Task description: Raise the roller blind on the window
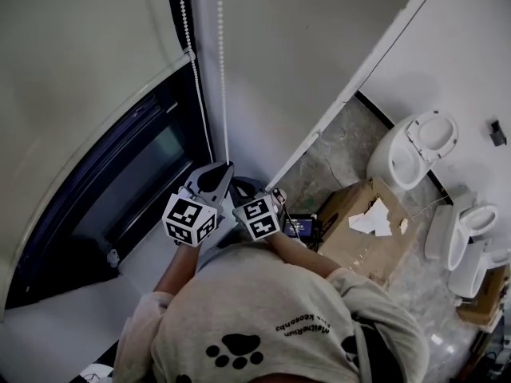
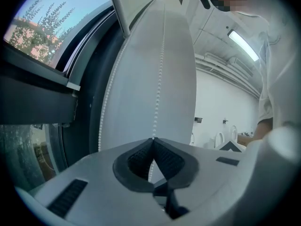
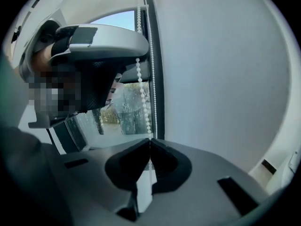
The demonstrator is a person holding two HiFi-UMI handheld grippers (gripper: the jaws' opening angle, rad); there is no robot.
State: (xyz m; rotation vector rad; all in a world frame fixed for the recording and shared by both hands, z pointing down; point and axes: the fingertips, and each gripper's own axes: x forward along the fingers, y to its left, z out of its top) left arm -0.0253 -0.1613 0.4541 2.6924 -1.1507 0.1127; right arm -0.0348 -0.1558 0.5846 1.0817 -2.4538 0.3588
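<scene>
Our left gripper [image 1: 214, 179] and right gripper [image 1: 242, 195] meet just right of the window [image 1: 120, 190], whose upper part the roller blind [image 1: 80, 70] covers. In the left gripper view, our jaws pinch the bead chain [image 2: 160, 79] beside the window. In the right gripper view, our jaws pinch it likewise.

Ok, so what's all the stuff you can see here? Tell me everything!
window: one, dark frame, left
roller blind: one, pale grey, covering the window's upper part
bead chain: two strands, white, hanging beside the window
toilets: at least two, white, floor at right
cardboard box: one, brown, floor near the toilets
left gripper: one, grey, shut on the bead chain
right gripper: one, grey, shut on the bead chain
</scene>
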